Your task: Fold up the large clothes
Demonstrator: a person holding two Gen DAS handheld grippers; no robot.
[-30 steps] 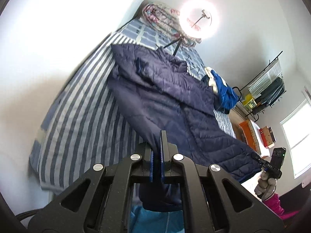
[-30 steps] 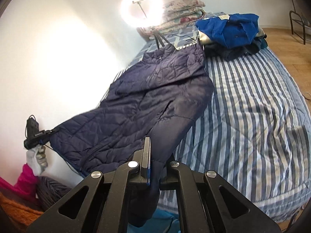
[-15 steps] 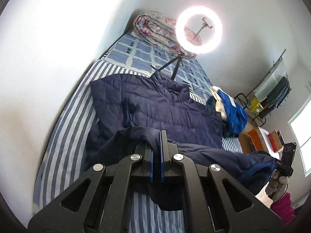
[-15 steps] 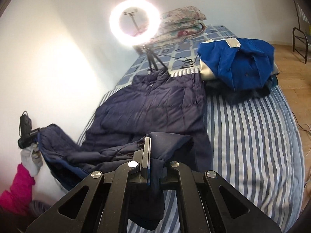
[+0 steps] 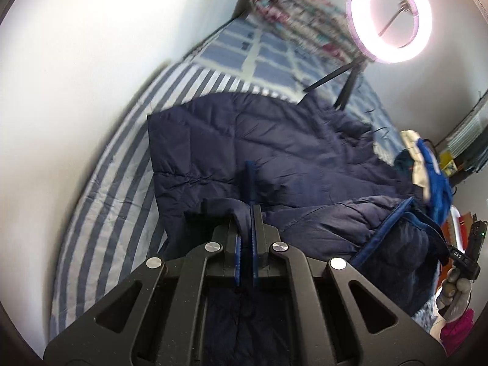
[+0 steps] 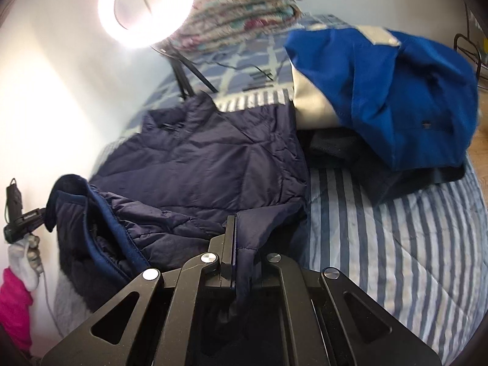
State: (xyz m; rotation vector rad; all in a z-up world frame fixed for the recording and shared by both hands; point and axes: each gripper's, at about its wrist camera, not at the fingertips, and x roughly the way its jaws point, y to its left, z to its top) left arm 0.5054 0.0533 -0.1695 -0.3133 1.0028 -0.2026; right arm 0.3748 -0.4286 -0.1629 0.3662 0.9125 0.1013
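change: we carried the coat's (image 5: 274,152) bottom edge up over its top | left gripper (image 5: 246,213) and right gripper (image 6: 241,244) both pinched that edge | meaning: fold almost done

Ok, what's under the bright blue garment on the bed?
Under the bright blue garment lies a dark garment, its edges showing below and beside it, resting on the striped bedding. How many dark pieces are stacked there, or what else lies beneath, cannot be seen.
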